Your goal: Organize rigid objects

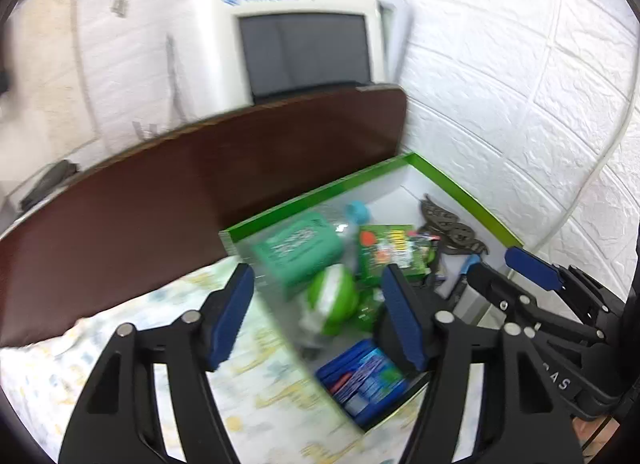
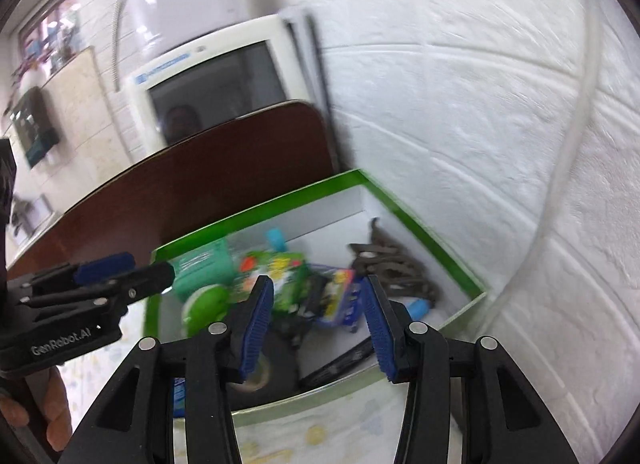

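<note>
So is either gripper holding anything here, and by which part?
Nothing is held. The left gripper and right gripper are both open above the green-rimmed box, pads bare.

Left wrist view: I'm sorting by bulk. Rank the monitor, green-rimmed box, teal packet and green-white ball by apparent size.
1. green-rimmed box
2. monitor, though it stands farther off
3. teal packet
4. green-white ball

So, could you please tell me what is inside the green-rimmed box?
The box holds a teal carton, a green-and-white ball, a green packet, a blue packet, dark metal pieces and a tape roll. Whatever lies beneath the pile is covered.
</note>
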`<state>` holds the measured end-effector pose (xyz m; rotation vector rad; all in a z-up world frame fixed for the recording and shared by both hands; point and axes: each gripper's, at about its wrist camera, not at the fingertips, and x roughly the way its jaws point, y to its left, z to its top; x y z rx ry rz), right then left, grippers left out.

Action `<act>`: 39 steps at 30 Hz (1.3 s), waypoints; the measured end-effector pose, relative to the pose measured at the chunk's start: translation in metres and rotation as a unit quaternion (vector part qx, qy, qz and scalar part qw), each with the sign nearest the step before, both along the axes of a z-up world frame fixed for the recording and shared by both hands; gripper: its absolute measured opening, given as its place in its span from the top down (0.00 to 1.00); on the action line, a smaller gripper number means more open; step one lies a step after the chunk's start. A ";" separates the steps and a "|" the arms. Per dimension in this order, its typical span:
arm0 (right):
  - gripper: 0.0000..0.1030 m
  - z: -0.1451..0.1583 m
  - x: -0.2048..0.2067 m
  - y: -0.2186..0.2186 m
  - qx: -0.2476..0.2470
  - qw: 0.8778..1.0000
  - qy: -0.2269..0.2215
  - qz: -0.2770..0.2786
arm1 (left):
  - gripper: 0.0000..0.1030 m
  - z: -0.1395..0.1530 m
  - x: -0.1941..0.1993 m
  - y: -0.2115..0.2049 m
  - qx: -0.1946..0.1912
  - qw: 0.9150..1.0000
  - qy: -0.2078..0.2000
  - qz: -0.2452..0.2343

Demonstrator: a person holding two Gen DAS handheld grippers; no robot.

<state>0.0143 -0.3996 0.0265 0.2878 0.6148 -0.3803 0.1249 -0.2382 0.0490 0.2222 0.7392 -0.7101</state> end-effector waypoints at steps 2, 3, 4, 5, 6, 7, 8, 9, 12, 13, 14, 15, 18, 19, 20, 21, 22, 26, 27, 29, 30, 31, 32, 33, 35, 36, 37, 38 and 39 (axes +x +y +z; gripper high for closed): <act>0.44 0.001 0.001 0.016 -0.003 1.000 0.001 0.014 | 0.25 0.007 -0.012 0.023 0.001 0.999 -0.024 0.023; 0.44 0.002 -0.002 0.025 -0.005 1.000 0.001 0.019 | 0.24 0.007 -0.018 0.030 0.004 0.999 -0.033 0.030; 0.44 0.005 -0.008 0.037 -0.008 1.000 0.001 0.021 | 0.22 0.008 -0.024 0.038 0.008 0.999 -0.039 0.036; 0.41 0.004 -0.013 0.046 -0.013 1.000 0.003 0.021 | 0.20 0.007 -0.031 0.046 0.016 0.998 -0.046 0.039; 0.35 0.004 -0.019 0.055 -0.018 1.000 0.007 0.021 | 0.20 0.007 -0.038 0.051 0.022 0.997 -0.053 0.043; 0.33 0.003 -0.021 0.061 -0.021 1.000 0.010 0.020 | 0.20 0.006 -0.043 0.057 0.025 0.997 -0.058 0.047; 0.30 0.002 -0.027 0.067 -0.024 0.999 0.011 0.019 | 0.19 0.004 -0.051 0.064 0.027 0.997 -0.059 0.048; 0.30 0.001 -0.032 0.072 -0.027 0.999 0.013 0.017 | 0.19 0.003 -0.058 0.071 0.025 0.997 -0.056 0.048; 0.28 0.000 -0.048 0.085 -0.041 0.999 0.024 0.014 | 0.18 -0.006 -0.077 0.085 0.005 0.998 -0.039 0.048; 0.27 0.000 -0.053 0.088 -0.046 0.998 0.027 0.012 | 0.18 -0.010 -0.081 0.087 0.001 0.998 -0.034 0.048; 0.24 0.001 -0.061 0.092 -0.052 0.998 0.029 0.007 | 0.18 -0.014 -0.086 0.089 -0.002 0.998 -0.030 0.048; 0.22 0.001 -0.068 0.093 -0.054 0.998 0.029 0.003 | 0.18 -0.015 -0.092 0.090 -0.003 0.998 -0.029 0.047; 0.21 0.004 -0.088 0.097 -0.059 0.998 0.029 -0.012 | 0.18 -0.018 -0.114 0.092 0.002 0.998 -0.037 0.043; 0.21 0.005 -0.093 0.099 -0.061 0.998 0.031 -0.015 | 0.18 -0.018 -0.121 0.093 0.003 0.998 -0.040 0.040; 0.21 0.005 -0.098 0.100 -0.063 0.997 0.032 -0.018 | 0.18 -0.019 -0.128 0.093 0.003 0.998 -0.041 0.038; 0.21 0.006 -0.103 0.103 -0.066 0.997 0.032 -0.018 | 0.17 -0.018 -0.134 0.093 0.002 0.999 -0.041 0.035; 0.21 0.006 -0.106 0.104 -0.069 0.997 0.032 -0.019 | 0.17 -0.017 -0.139 0.094 0.000 0.999 -0.040 0.031; 0.21 0.007 -0.117 0.111 -0.074 0.996 0.034 -0.019 | 0.03 -0.011 -0.156 0.098 -0.009 0.998 -0.052 0.029; 0.20 0.007 -0.119 0.112 -0.075 0.996 0.035 -0.020 | 0.03 -0.009 -0.159 0.099 -0.012 0.998 -0.059 0.029; 0.20 0.008 -0.123 0.113 -0.076 0.996 0.035 -0.020 | 0.03 -0.005 -0.164 0.099 -0.015 0.997 -0.065 0.025; 0.20 0.009 -0.126 0.114 -0.077 0.996 0.034 -0.022 | 0.02 -0.004 -0.166 0.099 -0.014 0.997 -0.066 0.024; 0.20 0.010 -0.128 0.114 -0.078 0.996 0.033 -0.024 | 0.02 -0.003 -0.167 0.099 -0.014 0.997 -0.067 0.024; 0.20 0.011 -0.130 0.114 -0.079 0.996 0.031 -0.025 | 0.02 -0.003 -0.169 0.098 -0.013 0.997 -0.067 0.023; 0.20 0.012 -0.131 0.114 -0.079 0.996 0.029 -0.025 | 0.02 -0.002 -0.169 0.098 -0.013 0.998 -0.066 0.022; 0.20 0.014 -0.135 0.113 -0.080 0.996 0.025 -0.028 | 0.02 -0.002 -0.171 0.097 -0.012 0.998 -0.064 0.021; 0.19 0.015 -0.136 0.112 -0.080 0.996 0.024 -0.028 | 0.02 -0.002 -0.171 0.096 -0.011 0.998 -0.063 0.020; 0.18 0.016 -0.137 0.112 -0.080 0.996 0.022 -0.029 | 0.01 -0.002 -0.172 0.095 -0.009 0.998 -0.063 0.020; 0.15 0.016 -0.138 0.111 -0.080 0.996 0.020 -0.030 | 0.01 -0.002 -0.174 0.093 -0.007 0.998 -0.065 0.020; 0.14 0.017 -0.139 0.111 -0.081 0.996 0.019 -0.031 | 0.01 -0.002 -0.175 0.091 -0.005 0.998 -0.066 0.019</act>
